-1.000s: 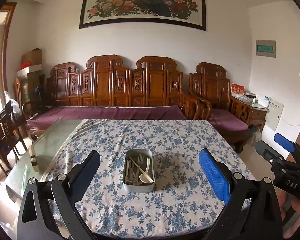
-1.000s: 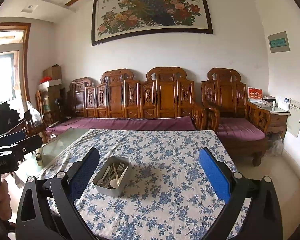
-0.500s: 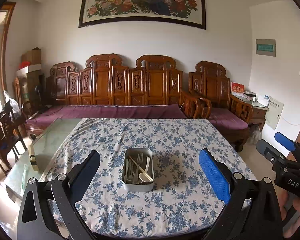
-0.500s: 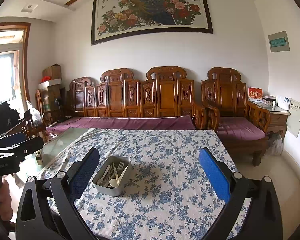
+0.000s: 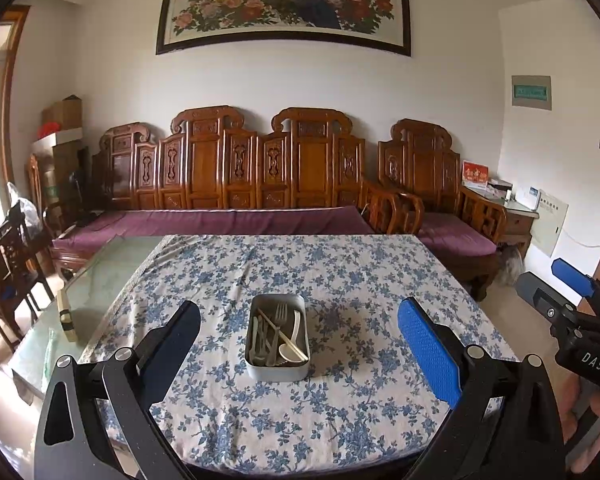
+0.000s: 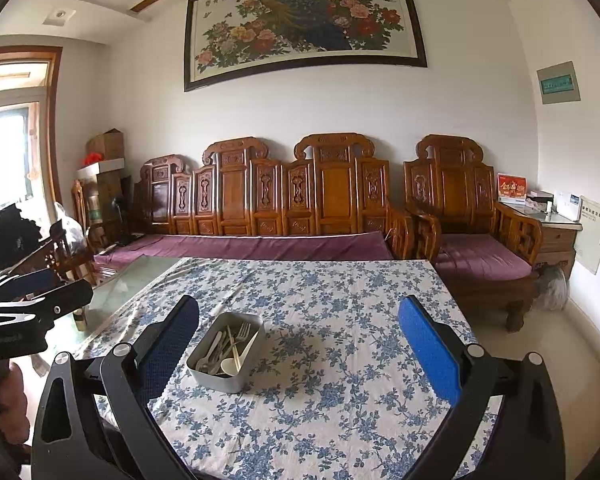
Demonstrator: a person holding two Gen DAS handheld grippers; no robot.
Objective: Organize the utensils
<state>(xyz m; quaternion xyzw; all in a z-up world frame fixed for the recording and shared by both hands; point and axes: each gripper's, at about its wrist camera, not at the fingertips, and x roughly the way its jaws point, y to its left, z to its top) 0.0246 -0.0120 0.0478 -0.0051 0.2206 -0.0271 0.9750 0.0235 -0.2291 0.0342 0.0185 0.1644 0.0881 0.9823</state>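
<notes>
A metal tin [image 5: 278, 372] stands on the table with the blue-flowered cloth [image 5: 340, 280]. It holds a fork [image 5: 279, 316], a white spoon [image 5: 290, 350], a chopstick and other cutlery. The tin also shows in the right wrist view [image 6: 216, 380], left of centre. My left gripper [image 5: 298, 340] is open and empty, held above the near table edge with the tin between its fingers in view. My right gripper [image 6: 298, 340] is open and empty, to the right of the tin. Each gripper shows at the edge of the other's view.
The cloth leaves a bare glass strip [image 5: 96, 276] on the table's left side, with a small upright block [image 5: 66, 316] on it. A carved wooden sofa [image 5: 236, 184] with purple cushions stands behind the table. A dark chair [image 5: 8, 264] stands at the left.
Both grippers have drifted slightly; the tin sits a little higher in the left wrist view. Nothing was gripped or released.
</notes>
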